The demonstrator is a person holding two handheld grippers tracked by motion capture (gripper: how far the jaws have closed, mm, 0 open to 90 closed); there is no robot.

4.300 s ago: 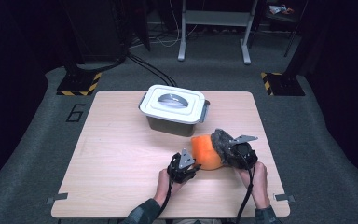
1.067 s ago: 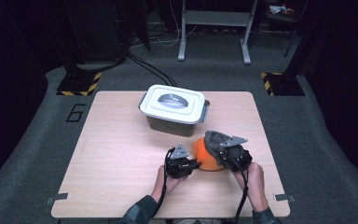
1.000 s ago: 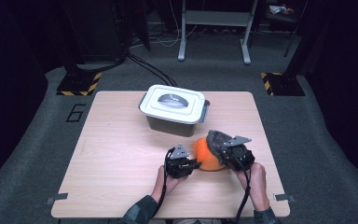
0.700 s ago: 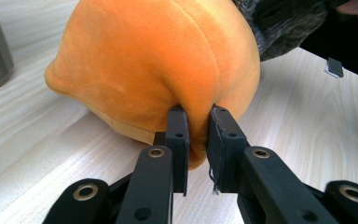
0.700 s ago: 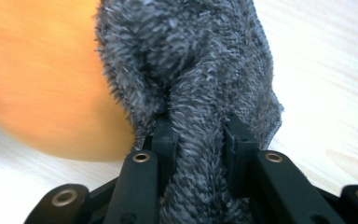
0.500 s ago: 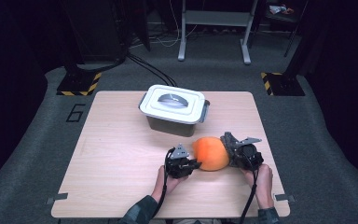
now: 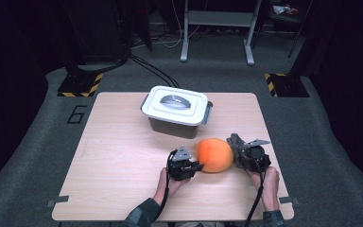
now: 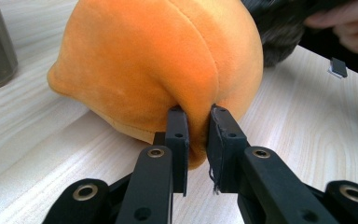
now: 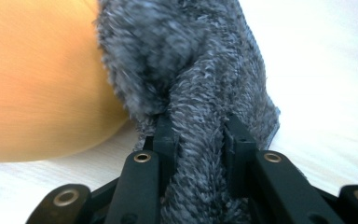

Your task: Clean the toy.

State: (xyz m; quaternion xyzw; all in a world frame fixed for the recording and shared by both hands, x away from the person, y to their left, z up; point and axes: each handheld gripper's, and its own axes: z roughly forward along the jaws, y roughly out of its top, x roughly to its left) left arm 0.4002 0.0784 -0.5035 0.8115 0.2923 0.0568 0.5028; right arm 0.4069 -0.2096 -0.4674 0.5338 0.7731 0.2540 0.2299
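So there's an orange plush toy (image 7: 214, 154) lying on the table (image 7: 123, 161), a bit right of centre in the lower half of the high view, with a grey fuzzy part (image 7: 237, 145) on its right end. The left tool (image 7: 194, 166) is clenched on a pinch of the orange fabric at the toy's left end; in the left gripper view you can see a fold of it squeezed between the two black jaws. The right tool (image 7: 238, 156) is clamped on the grey fuzzy bit, with the pile bulging out around the jaws.

Handling-wise, I'd guess it's light and very squishy. The fabric bunches up wherever it's pinched, so it won't slip much, but it'll sag and stretch rather than move as one solid lump. Nothing fragile here. Grabbing a fold of cloth or the fuzzy end, like now, looks like the sensible way to hold it, since the body seems too fat for the jaws.

Hard to make out: what the toy actually is. The right gripper view is blurry on the orange side, and the toy's underside is hidden. Behind it sits a lidded box (image 7: 176, 110), near the middle of the frame, and I can't see what's inside.
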